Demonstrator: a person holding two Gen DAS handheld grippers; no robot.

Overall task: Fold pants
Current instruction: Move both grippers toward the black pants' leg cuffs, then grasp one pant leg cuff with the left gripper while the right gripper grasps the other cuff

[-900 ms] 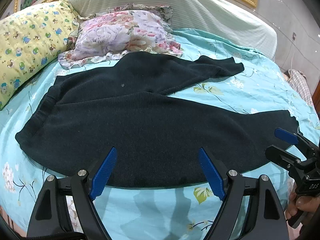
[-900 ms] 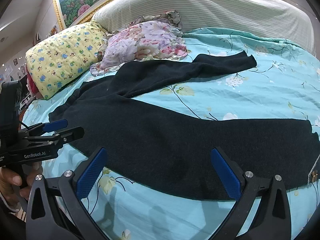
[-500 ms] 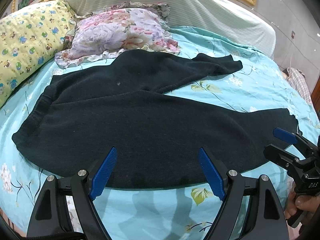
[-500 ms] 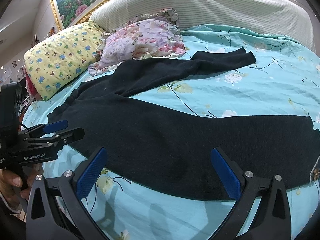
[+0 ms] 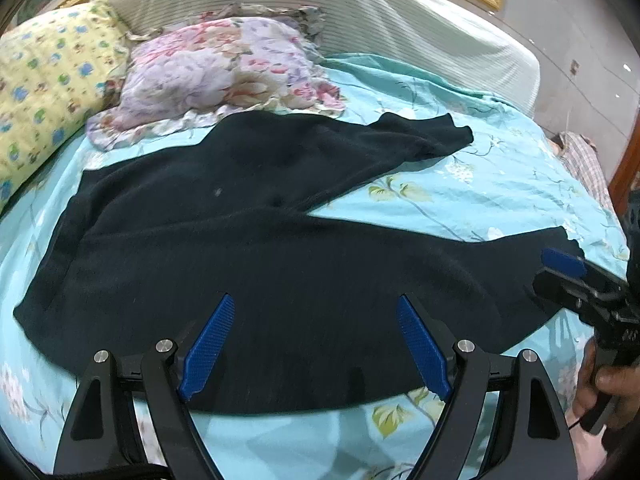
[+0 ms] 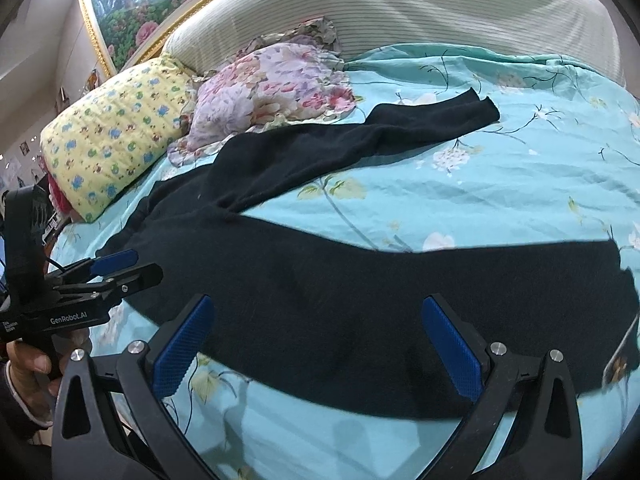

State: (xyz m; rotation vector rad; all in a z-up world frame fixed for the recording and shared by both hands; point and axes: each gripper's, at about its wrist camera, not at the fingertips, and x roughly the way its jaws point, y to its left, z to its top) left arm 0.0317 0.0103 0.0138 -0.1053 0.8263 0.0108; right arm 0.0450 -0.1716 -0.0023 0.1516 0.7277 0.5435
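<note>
Black pants (image 5: 248, 264) lie spread flat on a turquoise floral bedsheet (image 5: 500, 192), the waistband toward the left side of the bed and the two legs splayed apart in a V. The far leg runs up toward a pink-and-lilac floral pillow (image 5: 224, 68); the near leg stretches across the front of the bed to the right. In the right wrist view that near leg's cuff blurs into the picture's edge, and a small pale tag or object beside it is too smeared to identify.

The left gripper (image 5: 316, 344) hangs over the near edge of the pants, its blue pads spread wide with nothing between them; whether the fingertips touch the cloth cannot be told. The right gripper (image 6: 316, 348) is likewise spread wide and holds nothing, poised over the near leg. Each gripper also shows at the edge of the other's view, cut off by the frame, with part of a hand (image 5: 608, 384) wrapped round its handle.

A yellow patterned pillow (image 6: 116, 136) sits at the left, partly cropped in the left wrist view. Behind is a ribbed cream headboard (image 6: 400, 4) and a gold-framed painting (image 6: 132, 8), only partly in frame. Both views are soft with blur.
</note>
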